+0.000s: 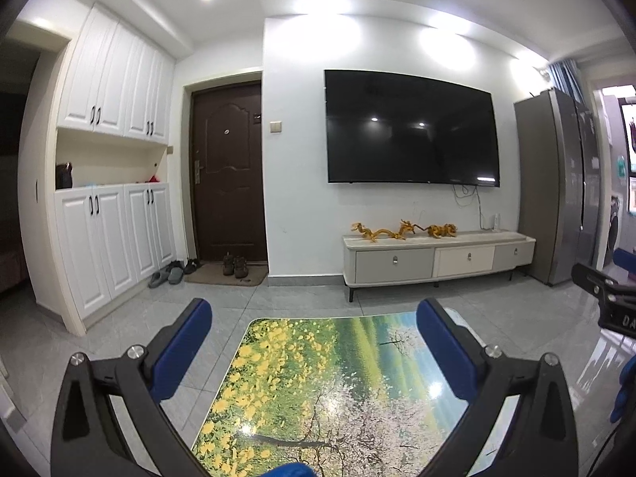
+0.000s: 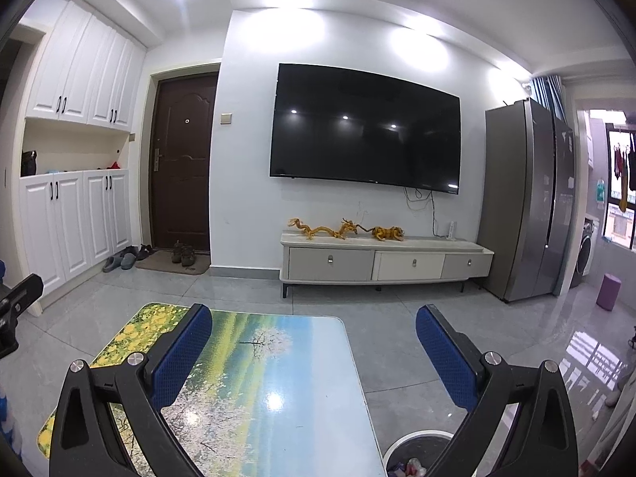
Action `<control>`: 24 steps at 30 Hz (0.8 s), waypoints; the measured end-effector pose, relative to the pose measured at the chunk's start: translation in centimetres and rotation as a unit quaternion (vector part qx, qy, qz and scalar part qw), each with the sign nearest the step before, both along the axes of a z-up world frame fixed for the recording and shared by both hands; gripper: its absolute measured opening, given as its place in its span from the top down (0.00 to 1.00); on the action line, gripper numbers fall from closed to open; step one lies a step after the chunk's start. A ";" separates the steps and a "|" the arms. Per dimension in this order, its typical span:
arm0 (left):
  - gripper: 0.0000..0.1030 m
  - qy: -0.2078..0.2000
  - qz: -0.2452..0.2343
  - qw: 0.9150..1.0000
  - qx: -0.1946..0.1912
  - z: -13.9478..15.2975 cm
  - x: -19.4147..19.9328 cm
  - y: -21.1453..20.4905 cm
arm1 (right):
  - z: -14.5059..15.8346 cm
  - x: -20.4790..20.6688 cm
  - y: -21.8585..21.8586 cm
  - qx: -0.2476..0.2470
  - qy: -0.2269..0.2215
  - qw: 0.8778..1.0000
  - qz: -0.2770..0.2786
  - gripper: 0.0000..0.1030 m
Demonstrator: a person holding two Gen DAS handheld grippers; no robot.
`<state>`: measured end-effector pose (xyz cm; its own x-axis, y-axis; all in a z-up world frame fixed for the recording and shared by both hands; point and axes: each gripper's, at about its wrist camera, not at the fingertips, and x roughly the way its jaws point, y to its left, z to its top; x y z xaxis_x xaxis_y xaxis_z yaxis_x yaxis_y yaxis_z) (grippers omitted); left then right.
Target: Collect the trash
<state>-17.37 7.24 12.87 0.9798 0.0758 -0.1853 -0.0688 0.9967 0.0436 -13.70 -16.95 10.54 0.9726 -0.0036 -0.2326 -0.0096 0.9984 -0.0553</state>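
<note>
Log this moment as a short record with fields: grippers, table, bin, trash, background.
left gripper: open, holds nothing, above the table
right gripper: open, holds nothing, above the table's right edge
table: glossy printed top; no trash visible on the part in view
bin: on the floor right of the table, round, partly hidden by the right gripper
trash: some wrappers already inside the bin
background: TV, fridge

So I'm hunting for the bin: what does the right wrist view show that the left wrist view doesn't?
Only the right wrist view: a trash bin with wrappers beside the table, a purple stool, a washing machine. Only the left: nothing task-related. Both: the landscape-print table, TV, and open, empty hand-held grippers, left and right.
</note>
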 end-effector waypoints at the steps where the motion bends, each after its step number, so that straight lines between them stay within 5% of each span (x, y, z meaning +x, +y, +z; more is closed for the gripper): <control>1: 0.00 0.001 -0.002 1.000 0.004 0.0 0.1 -0.2 | -0.1 0.1 -0.3 0.003 0.001 1.000 -0.001 0.00; 24: 0.00 0.095 0.017 0.995 0.027 -4.1 9.0 -0.7 | -2.7 6.2 -2.0 0.017 0.031 0.999 -0.011 0.00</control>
<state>-8.38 6.51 8.73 0.9240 0.1243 -0.3617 -0.0888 0.9896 0.1132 -7.51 -18.93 7.85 0.9563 -0.0160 -0.2920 0.0103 0.9997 -0.0212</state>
